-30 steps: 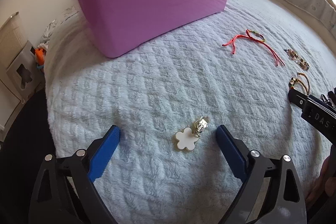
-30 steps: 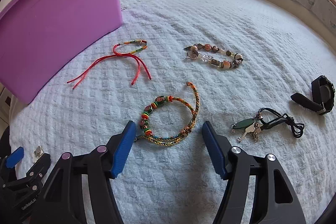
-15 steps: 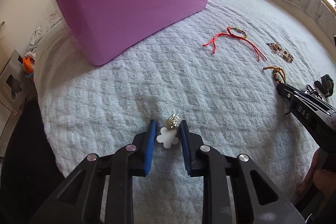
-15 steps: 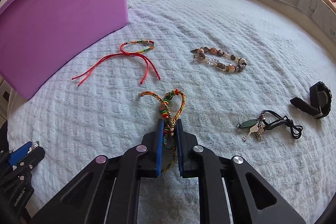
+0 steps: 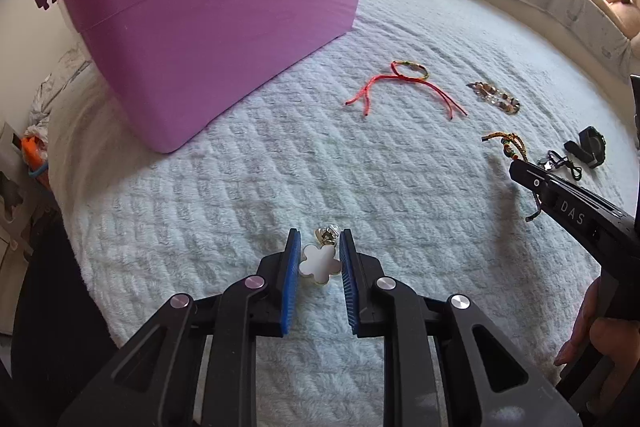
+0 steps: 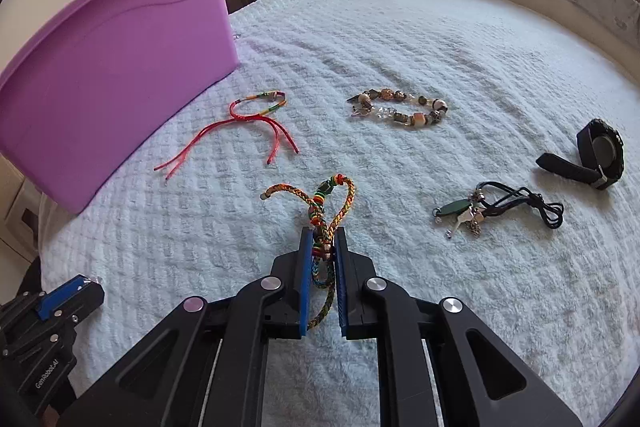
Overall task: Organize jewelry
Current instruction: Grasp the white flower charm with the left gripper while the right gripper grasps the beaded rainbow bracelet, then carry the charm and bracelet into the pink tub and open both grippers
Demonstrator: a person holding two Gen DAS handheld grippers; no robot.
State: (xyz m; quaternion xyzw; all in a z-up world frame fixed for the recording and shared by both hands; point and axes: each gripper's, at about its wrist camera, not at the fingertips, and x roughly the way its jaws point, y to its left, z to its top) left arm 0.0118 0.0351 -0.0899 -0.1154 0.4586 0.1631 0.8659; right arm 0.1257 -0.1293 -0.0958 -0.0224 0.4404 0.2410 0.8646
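White quilted bedding (image 5: pixel 248 187) carries every item on view. The left gripper (image 5: pixel 319 255) has just been closing and now clamps its blue pads (image 5: pixel 292 275) on both sides of a white flower-shaped charm (image 5: pixel 319 264), whose small metal clasp (image 5: pixel 328 233) projects just beyond the fingertips. The right gripper (image 6: pixel 323 247) has likewise just been closing and is now nearly fully closed on a multicoloured braided bracelet (image 6: pixel 320 205), pinched into a narrow loop; its beaded section and one loose braided end stand out ahead of the tips, and a further length hangs back between the fingers. Ahead and to the left of the right gripper lies a red cord bracelet (image 6: pixel 256 119), its loose tails spread towards the gripper. Beyond that, further left, stands a purple plastic bin (image 6: pixel 108 75), upright on the bedding; it also fills the area ahead-left of the left gripper. Directly ahead of the right gripper, well apart from it, lies a beaded bracelet (image 6: pixel 400 107). To its right, near, lies a black cord necklace with a green pendant and small metal charms (image 6: pixel 496 207); further right is a black wristwatch (image 6: pixel 592 157). A hand (image 5: pixel 596 339) shows at the right edge of the left view, holding the right gripper's body.
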